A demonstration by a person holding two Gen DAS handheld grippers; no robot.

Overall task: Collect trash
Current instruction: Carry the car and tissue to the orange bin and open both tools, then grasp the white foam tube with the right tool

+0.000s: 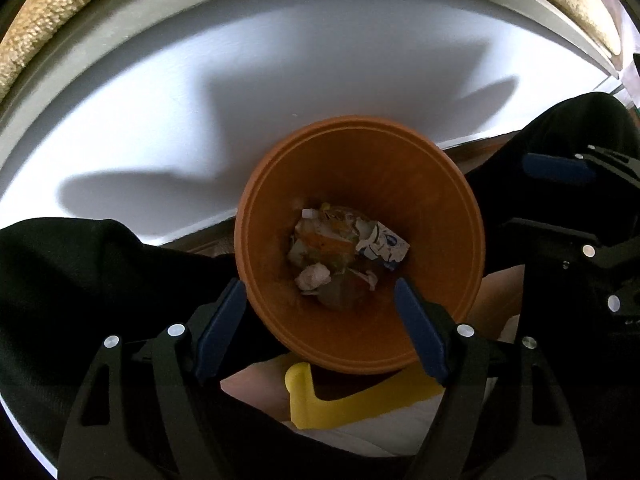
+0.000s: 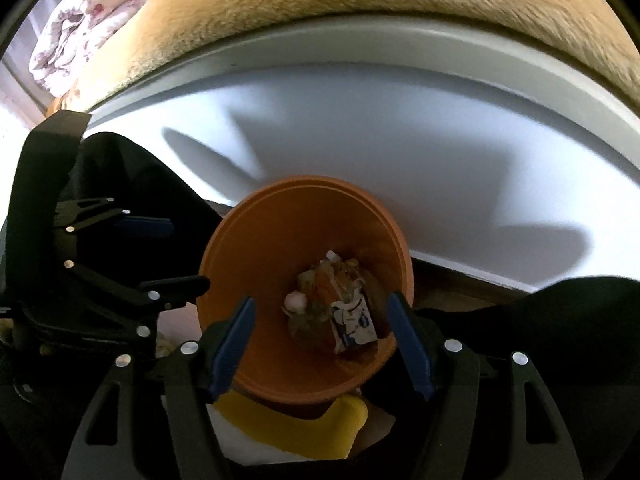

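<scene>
Scraps of trash sit heaped at the bottom of the orange bin — crumpled paper, a torn white-and-blue wrapper, a pale wad. The bin stands just below the edge of the white table, tucked between dark-trousered knees. Left tongs hang right above its mouth, jaws spread wide, nothing between the blue pads. Right tongs hover the same way over the rim, jaws apart and empty too. Each pair shows at the side of the other's view. Under the bin, a yellow slipper. Beyond the table, a fuzzy tan blanket and a flowered quilt.
</scene>
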